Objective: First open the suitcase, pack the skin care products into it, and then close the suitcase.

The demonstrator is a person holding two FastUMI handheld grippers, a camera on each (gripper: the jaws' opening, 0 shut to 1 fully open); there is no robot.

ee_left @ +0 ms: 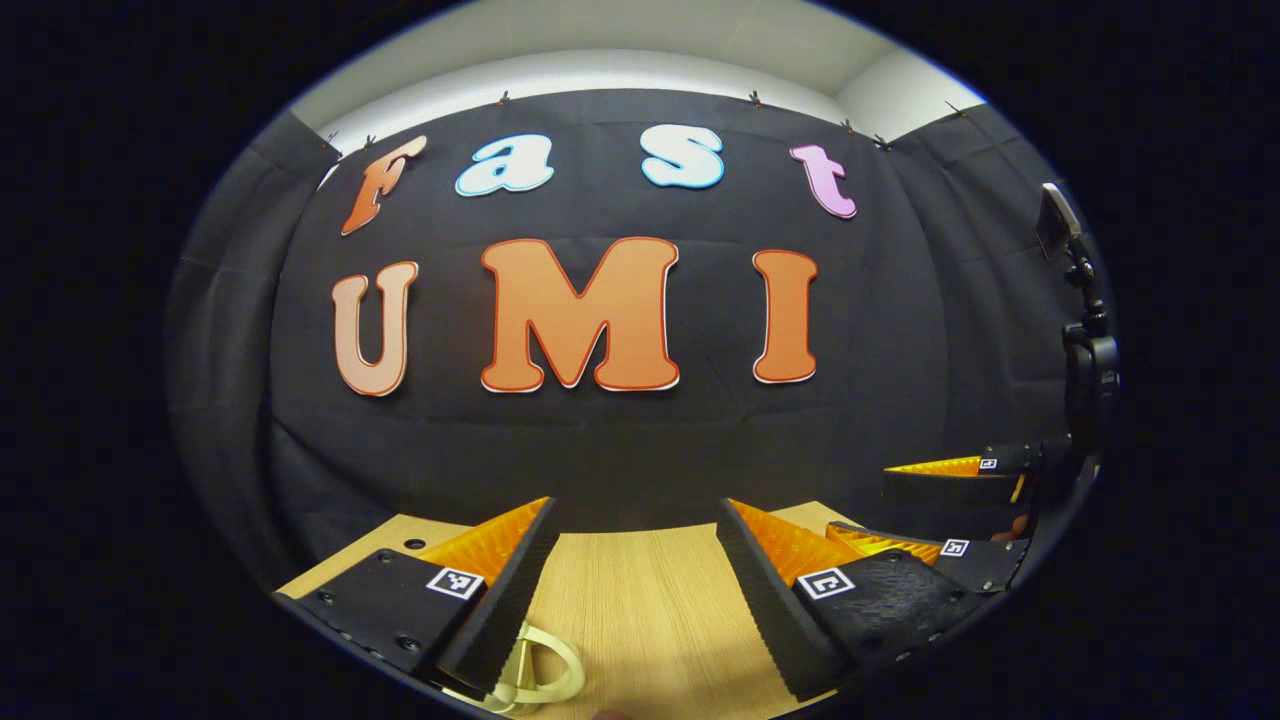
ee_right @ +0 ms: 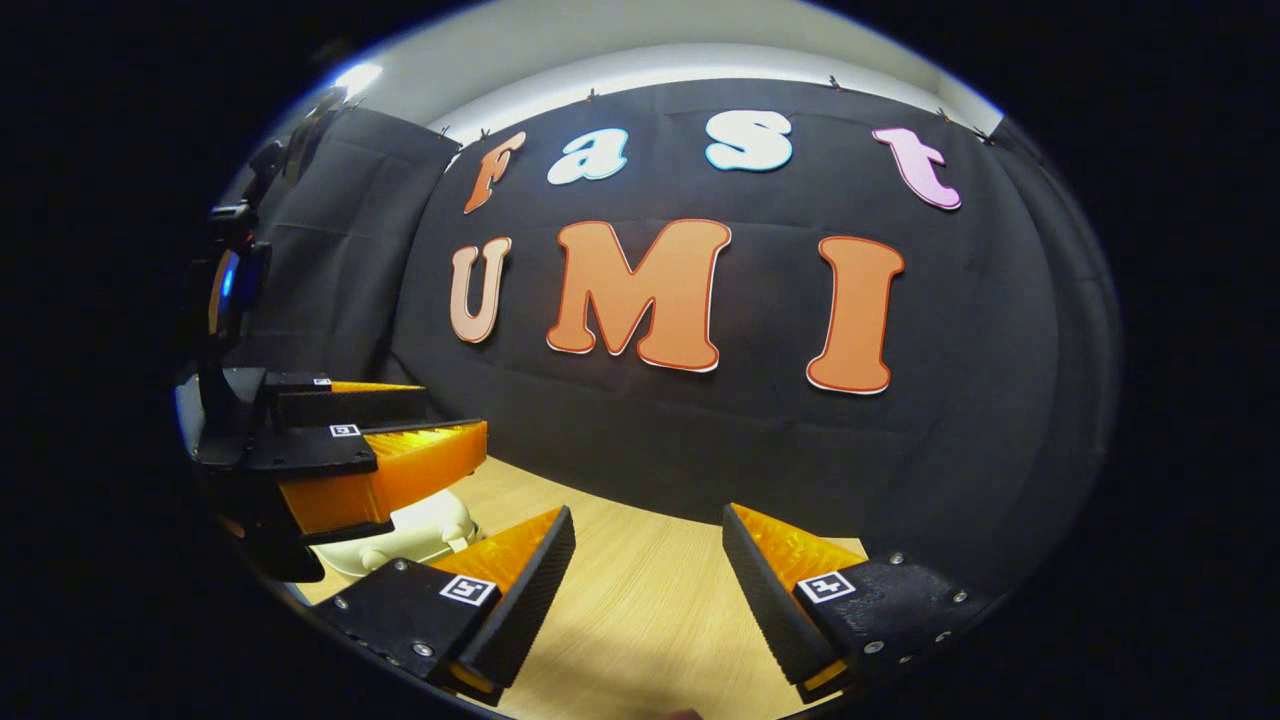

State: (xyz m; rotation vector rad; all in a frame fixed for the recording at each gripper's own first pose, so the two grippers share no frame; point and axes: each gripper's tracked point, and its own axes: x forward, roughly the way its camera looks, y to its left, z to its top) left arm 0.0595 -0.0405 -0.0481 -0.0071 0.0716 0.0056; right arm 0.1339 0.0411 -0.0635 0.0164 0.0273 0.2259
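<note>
Hovering above the pale wooden table (ee_left: 640, 600), the left gripper (ee_left: 640, 540) has its two fingers spread well apart with nothing between them but bare tabletop. Down at the bottom of the left gripper view, a cream-coloured looped handle (ee_left: 545, 670) peeks out just beside the left-hand finger, partly hidden under it; what it belongs to I cannot tell from here, though it may be the suitcase. Off to the right edge of that view sits the right gripper (ee_left: 950, 505), its fingers also parted, and above it a dark stand carrying a small device (ee_left: 1085, 330).

Over in the right gripper view, the right gripper (ee_right: 645, 545) is likewise wide open, jaws apart over empty wood (ee_right: 650, 620). To its left hangs the left gripper (ee_right: 390, 420), seen side on, fingers separated and holding nothing. Just beneath it rests a cream, rounded, hard-looking object (ee_right: 425, 530) on the table, tucked under that gripper and largely covered, so its full shape is unclear. It seems to match the cream handle. Skin care products I cannot pick out. Behind everything stands the black cloth wall (ee_right: 980, 350).
</note>
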